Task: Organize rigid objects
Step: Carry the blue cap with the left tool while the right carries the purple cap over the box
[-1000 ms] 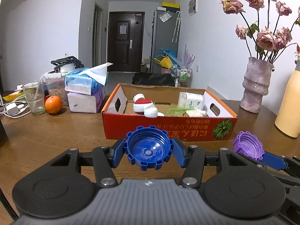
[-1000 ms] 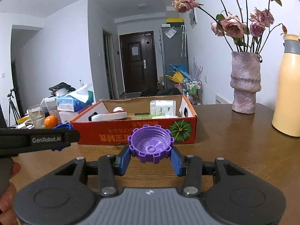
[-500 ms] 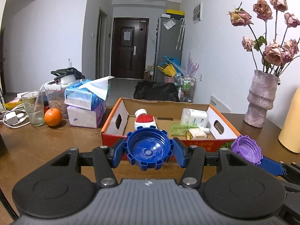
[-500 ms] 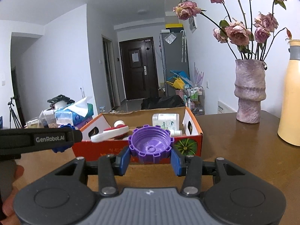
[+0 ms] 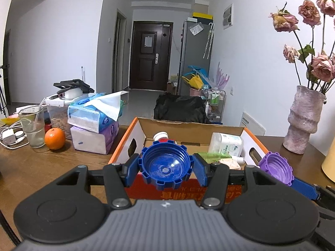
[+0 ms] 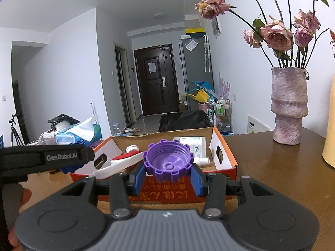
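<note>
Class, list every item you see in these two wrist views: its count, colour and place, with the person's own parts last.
blue cap: one, blue, in left gripper
purple cap: one, purple, in right gripper
cardboard box: one, orange-red, table centre
white bottle: one, inside box
red-and-white bottle: one, inside box
tissue packs: two, stacked, left of box
orange: one, beside glass
glass: one, clear, table's left
vase: one, mauve, holding pink roses
table: one, brown wood
left gripper: black, blue pads
right gripper: black, blue pads

Quick count: 2 caps, 1 box.
1 blue cap (image 5: 166, 165), 1 purple cap (image 6: 168, 161), 1 cardboard box (image 5: 127, 144), 2 tissue packs (image 5: 94, 113), 1 orange (image 5: 54, 138), 1 vase (image 6: 289, 104).
</note>
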Demonstrator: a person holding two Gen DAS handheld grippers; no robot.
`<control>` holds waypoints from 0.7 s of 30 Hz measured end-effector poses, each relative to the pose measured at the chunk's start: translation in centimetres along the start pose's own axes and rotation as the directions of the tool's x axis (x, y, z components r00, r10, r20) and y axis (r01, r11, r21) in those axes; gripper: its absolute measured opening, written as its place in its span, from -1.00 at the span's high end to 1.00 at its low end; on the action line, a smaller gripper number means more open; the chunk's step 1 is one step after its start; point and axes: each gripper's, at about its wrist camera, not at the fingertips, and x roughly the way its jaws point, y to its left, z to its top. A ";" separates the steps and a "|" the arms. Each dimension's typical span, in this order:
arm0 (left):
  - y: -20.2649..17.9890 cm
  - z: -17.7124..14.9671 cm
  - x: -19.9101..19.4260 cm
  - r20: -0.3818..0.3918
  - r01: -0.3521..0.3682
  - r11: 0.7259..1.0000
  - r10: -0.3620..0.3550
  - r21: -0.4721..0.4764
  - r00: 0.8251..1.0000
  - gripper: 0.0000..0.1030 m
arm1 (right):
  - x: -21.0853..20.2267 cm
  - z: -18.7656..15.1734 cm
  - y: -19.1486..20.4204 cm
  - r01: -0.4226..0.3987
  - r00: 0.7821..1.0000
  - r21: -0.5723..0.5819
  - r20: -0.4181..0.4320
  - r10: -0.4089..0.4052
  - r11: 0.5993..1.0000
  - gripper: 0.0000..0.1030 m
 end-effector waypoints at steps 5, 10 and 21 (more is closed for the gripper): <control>-0.1 0.5 1.6 -0.002 -0.005 1.000 0.004 -0.004 1.000 -0.09 | 1.6 0.4 -0.2 0.000 1.000 0.001 -0.004 0.000 1.000 0.13; -0.1 0.9 2.8 -0.003 -0.008 1.000 0.008 -0.007 1.000 -0.09 | 3.2 0.8 -0.3 -0.001 1.000 -0.004 -0.005 0.001 1.000 0.13; 0.0 1.5 4.6 -0.005 -0.008 1.000 0.008 -0.005 1.000 -0.09 | 6.3 1.8 -0.5 0.005 1.000 -0.010 0.004 -0.005 1.000 0.13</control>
